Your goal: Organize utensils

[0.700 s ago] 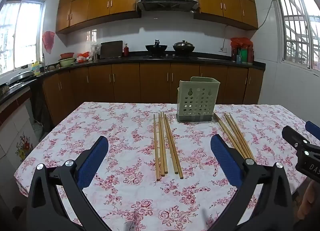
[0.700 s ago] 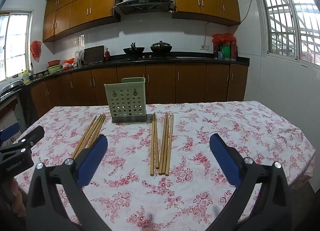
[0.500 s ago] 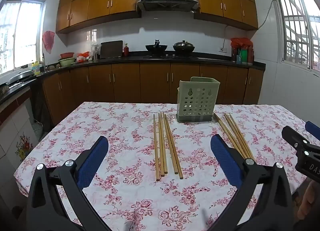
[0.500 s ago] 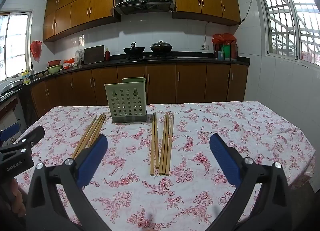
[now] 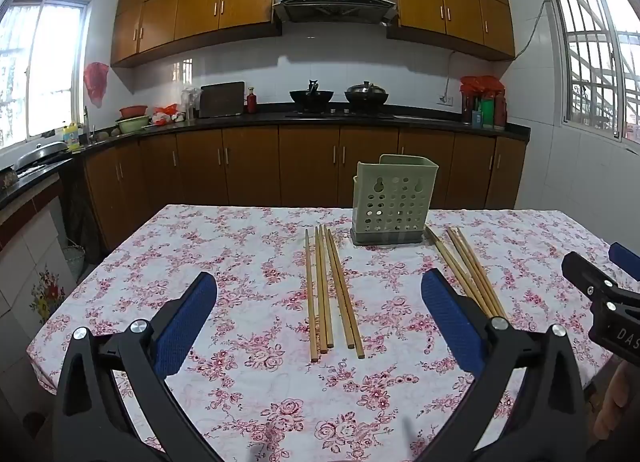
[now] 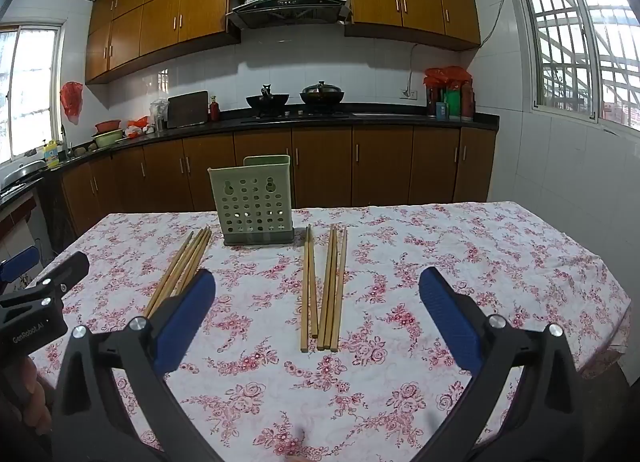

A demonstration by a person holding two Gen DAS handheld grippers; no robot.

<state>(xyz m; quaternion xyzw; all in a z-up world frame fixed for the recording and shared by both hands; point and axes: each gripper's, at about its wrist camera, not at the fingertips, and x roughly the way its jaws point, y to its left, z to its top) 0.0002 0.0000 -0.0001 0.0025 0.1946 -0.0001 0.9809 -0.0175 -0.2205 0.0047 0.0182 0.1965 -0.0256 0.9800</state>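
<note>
On the desk [image 5: 240, 262], seen from the left wrist, 2 groups of chopsticks are laid flat on a floral cloth. 1 group [image 5: 332, 290] lies to the left of the green holder [image 5: 394, 202]; the other group [image 5: 468, 274] lies to its right, partly hidden behind a blue pad. The left tool [image 5: 316, 322] is held wide above the near desk, with nothing between its fingers. The right tool [image 5: 600, 290] is glimpsed at the right edge. The holder stands upright at the far middle of the desk; no contents can be seen through its holes or over its rim, though the inside is not fully shown.

From the right wrist, the same holder [image 6: 256, 202] is seen left of centre, with 5 sticks [image 6: 324, 290] just right of it and the other bundle [image 6: 180, 270] to its left. The right tool [image 6: 316, 318] is likewise spread wide and empty.

The sticks are judged light, stiff, thin and smooth, so they may roll or slip on the cloth. A hold near mid-length, across a pair, is judged best before they are tipped upright into the holder.
</note>
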